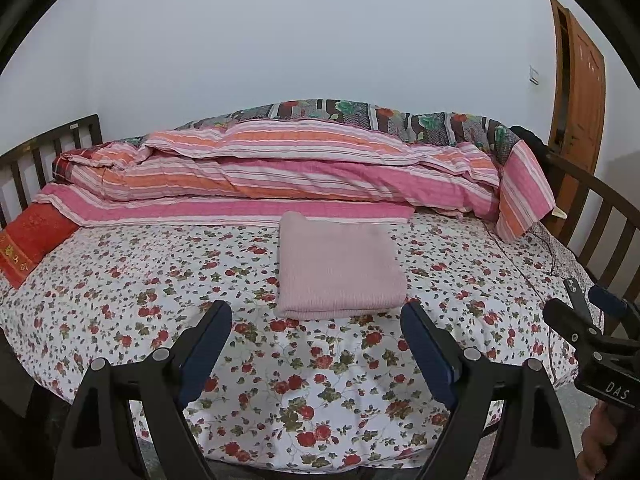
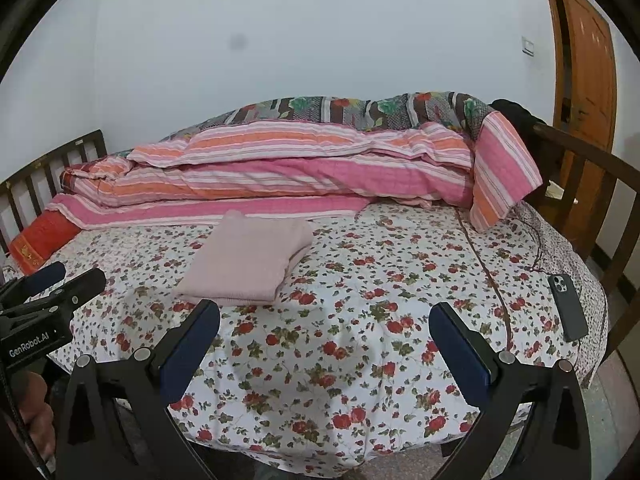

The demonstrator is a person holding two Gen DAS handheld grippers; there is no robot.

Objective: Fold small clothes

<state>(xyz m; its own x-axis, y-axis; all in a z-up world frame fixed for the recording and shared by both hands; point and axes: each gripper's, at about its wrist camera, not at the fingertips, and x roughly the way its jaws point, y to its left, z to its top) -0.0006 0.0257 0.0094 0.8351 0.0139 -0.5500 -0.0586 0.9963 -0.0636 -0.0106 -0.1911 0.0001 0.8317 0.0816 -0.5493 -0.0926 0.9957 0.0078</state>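
We see the folded pink garment [image 1: 338,270] flat on the floral bedsheet [image 1: 140,300], left gripper [image 1: 316,320] and right gripper [image 2: 324,320] spread wide, empty, phone [image 2: 568,306] partly hidden in left view.

I count one folded pink garment [image 1: 338,266] on the flowered bedsheet [image 1: 160,288], and one phone [image 2: 568,307] lying near the right edge. At the far side I see one striped pink quilt [image 1: 280,168] with one dark floral blanket [image 1: 360,114] behind it, and one red pillow [image 1: 30,244] at the far left. I have two grippers before me: the left gripper [image 1: 316,332] and the right gripper [image 2: 325,330], each with two fingers spread apart. One wooden door [image 2: 588,60] stands far right.
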